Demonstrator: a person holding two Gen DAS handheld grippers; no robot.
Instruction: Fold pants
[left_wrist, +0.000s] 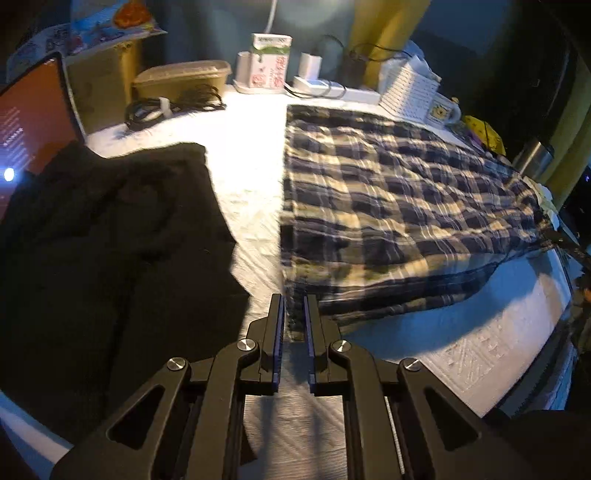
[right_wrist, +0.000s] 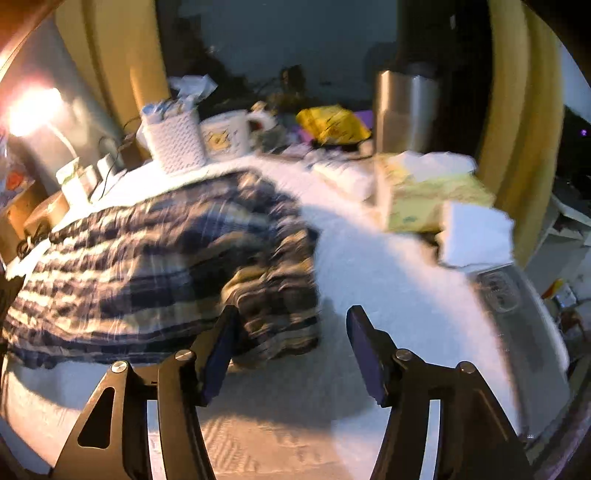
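Observation:
Blue and cream plaid pants lie spread on the white table cover, right of centre in the left wrist view. My left gripper is nearly closed, with the near left corner of the pants between its fingers. In the right wrist view the pants lie left of centre, blurred, their bunched end toward the middle. My right gripper is open and empty, its left finger over the pants' near edge.
A black garment lies left of the pants, a laptop behind it. Cables, a tub, a carton and a white basket line the back. A mug, steel flask and tissue box stand at the right.

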